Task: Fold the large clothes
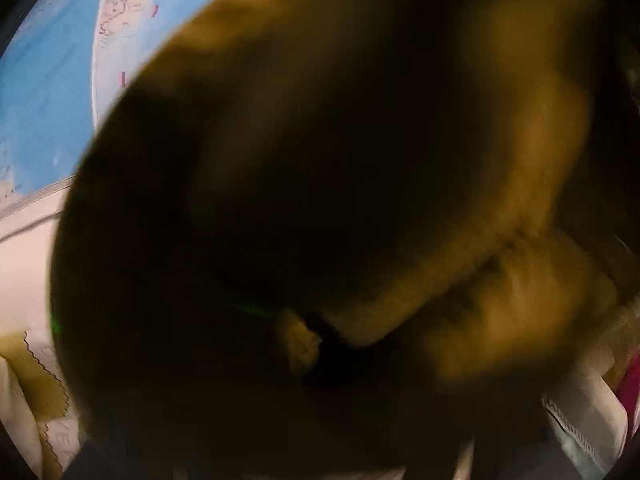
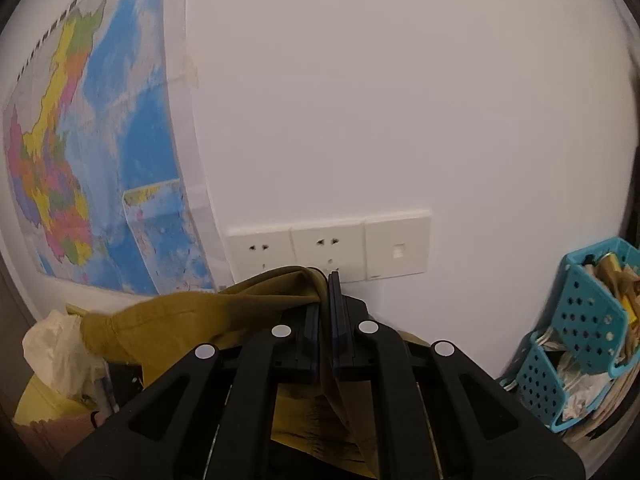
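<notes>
Right wrist view: the right gripper (image 2: 325, 280) clamps the olive garment (image 2: 208, 312), lifted before the wall sockets (image 2: 328, 248) — no fold shows yet. Left wrist view is smothered in blurred cloth — the left gripper's state cannot be told.

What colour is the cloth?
Mustard yellow-brown. The cloth shows best in the right wrist view, pinched in the right hand-held gripper.
</notes>
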Demonstrator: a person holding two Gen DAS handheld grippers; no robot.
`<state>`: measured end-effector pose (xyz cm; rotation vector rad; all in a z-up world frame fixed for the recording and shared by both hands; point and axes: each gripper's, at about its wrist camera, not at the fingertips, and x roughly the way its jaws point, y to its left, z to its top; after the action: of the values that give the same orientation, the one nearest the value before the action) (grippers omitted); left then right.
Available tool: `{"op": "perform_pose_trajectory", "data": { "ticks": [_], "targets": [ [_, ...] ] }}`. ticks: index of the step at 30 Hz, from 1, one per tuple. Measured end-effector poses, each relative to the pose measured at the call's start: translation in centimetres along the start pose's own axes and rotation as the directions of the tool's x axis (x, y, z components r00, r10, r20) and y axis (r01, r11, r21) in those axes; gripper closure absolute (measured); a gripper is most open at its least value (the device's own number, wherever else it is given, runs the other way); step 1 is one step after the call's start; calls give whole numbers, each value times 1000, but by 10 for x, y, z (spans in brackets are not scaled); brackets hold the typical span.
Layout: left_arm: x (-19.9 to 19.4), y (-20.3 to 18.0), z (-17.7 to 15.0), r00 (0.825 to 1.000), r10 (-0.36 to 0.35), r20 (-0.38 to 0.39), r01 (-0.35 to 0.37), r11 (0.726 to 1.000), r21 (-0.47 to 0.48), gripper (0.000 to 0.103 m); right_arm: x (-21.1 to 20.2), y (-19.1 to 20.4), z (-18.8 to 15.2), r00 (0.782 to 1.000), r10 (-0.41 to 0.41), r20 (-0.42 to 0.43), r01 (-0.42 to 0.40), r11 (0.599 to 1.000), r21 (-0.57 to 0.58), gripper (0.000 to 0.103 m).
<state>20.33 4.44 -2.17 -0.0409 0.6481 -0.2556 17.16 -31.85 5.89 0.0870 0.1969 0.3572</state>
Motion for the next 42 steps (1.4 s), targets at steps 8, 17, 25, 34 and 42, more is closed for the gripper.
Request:
{"op": "perform_pose_trajectory", "data": {
  "ticks": [8, 17, 25, 34, 42],
  "targets": [
    [-84, -42, 78, 964, -73, 257, 59, 996, 63, 100, -127, 4, 63, 970, -44, 237, 52, 998, -27, 98],
    [-208, -57, 122, 889, -33, 457, -20, 993, 112, 100, -266, 27, 80, 921, -23, 388, 53, 996, -69, 98],
    [-354, -56, 110, 800, 80, 595, -186, 975, 119, 99, -346, 52, 65, 889, 150, 434, -109, 987, -118, 98],
    [-523, -92, 39, 674, 294, 678, -467, 880, 83, 98, -405, 101, 34, 805, 443, 396, -366, 894, -257, 98],
    [-469, -65, 51, 782, 468, 412, -536, 842, 59, 97, -256, 104, 14, 841, 517, 158, -514, 855, -66, 97]
  ]
}}
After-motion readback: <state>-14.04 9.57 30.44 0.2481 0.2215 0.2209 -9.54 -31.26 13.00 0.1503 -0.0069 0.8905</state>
